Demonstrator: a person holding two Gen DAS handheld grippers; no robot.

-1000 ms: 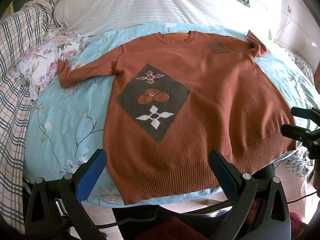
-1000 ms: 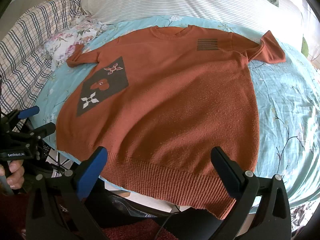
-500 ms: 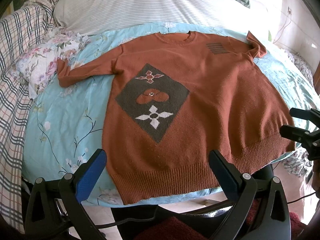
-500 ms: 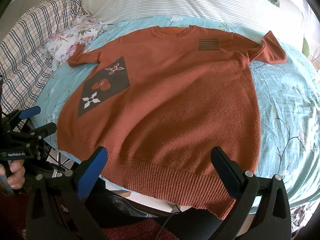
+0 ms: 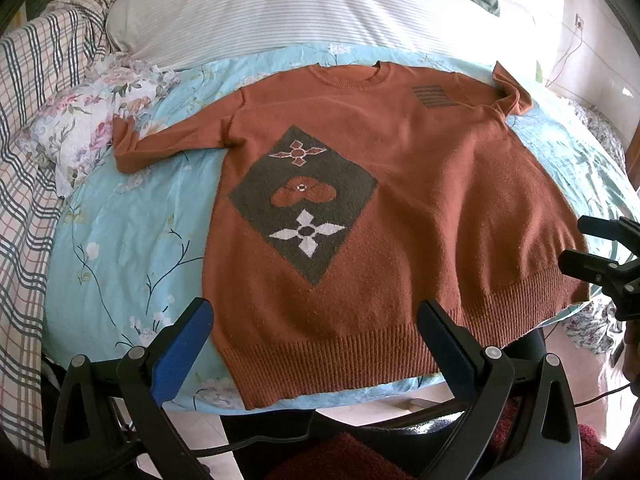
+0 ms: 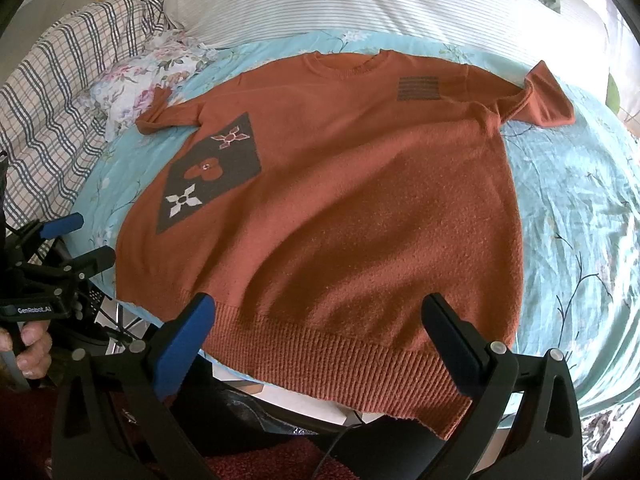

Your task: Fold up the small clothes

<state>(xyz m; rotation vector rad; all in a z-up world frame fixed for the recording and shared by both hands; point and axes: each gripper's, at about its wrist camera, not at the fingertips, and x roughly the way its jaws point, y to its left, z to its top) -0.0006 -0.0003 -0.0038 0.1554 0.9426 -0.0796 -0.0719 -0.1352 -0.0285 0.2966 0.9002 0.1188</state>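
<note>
Hovering at the near edge of the bed, left gripper [image 5: 310, 334] has its jaws spread wide, nothing between them. Its blue-padded finger sits over the light blue floral sheet [image 5: 120, 248] just left of the sweater's lower corner; its dark finger overlaps the ribbed hem. No contact with the cloth can be confirmed from this view.

Right gripper [image 6: 320, 328] likewise spread wide and empty. Both its fingers frame the ribbed hem, toward the sweater's right half. From the left wrist view it shows as two dark fingers at the right border, just beside the hem's right corner. A hand [image 6: 30, 350] grips the left gripper's handle, seen at the left edge of the right wrist view.

Rust-orange sweater [image 5: 420, 208] lies flat, front up, directly ahead of both grippers: hem nearest, hanging slightly over the bed edge, round neckline farthest away. Both short sleeves are spread outward; the right one is crumpled upward. Dark diamond panel [image 5: 302, 200] with three flower motifs sits on the left half of the chest; a small dark striped patch [image 5: 434, 96] lies near the right shoulder.

Beyond the neckline: striped white pillow [image 5: 280, 4]. Left of the sleeve: white floral cloth [image 5: 88, 120], bunched, touching the left cuff, and past it a plaid blanket [image 5: 24, 128].
</note>
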